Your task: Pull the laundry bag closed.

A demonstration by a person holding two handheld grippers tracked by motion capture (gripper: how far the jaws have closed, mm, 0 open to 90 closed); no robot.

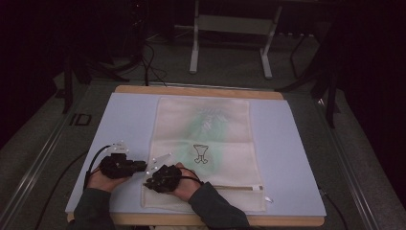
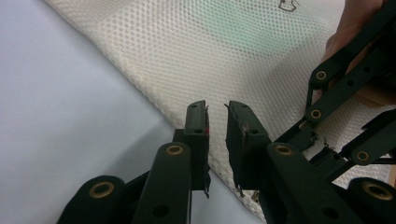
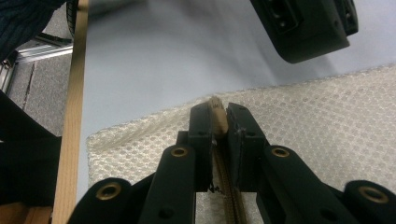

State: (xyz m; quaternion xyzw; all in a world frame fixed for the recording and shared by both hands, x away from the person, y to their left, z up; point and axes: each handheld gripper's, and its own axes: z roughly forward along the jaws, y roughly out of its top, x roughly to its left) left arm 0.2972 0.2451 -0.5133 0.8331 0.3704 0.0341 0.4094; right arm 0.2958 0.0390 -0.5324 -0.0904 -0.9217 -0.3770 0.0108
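A cream mesh bag point(image 1: 206, 129) with a green tint inside and a small dark emblem point(image 1: 201, 153) lies flat on a pale blue mat point(image 1: 129, 115). Its zipper point(image 1: 234, 188) runs along the near end. My right gripper point(image 1: 150, 182) is at the bag's near left corner, shut on the tan zipper end point(image 3: 218, 116) of the bag point(image 3: 327, 107). My left gripper point(image 1: 143, 166) sits just left of it. In the left gripper view the jaws of my left gripper point(image 2: 217, 105) stand a narrow gap apart over the bag's edge point(image 2: 210, 51), nothing between them.
The mat lies on a wooden table whose edge point(image 3: 70, 116) runs close to the held corner. The right gripper's linkage point(image 2: 355, 93) crowds the left one. A white metal stand point(image 1: 230, 24) and cables point(image 1: 148, 62) are on the floor behind the table.
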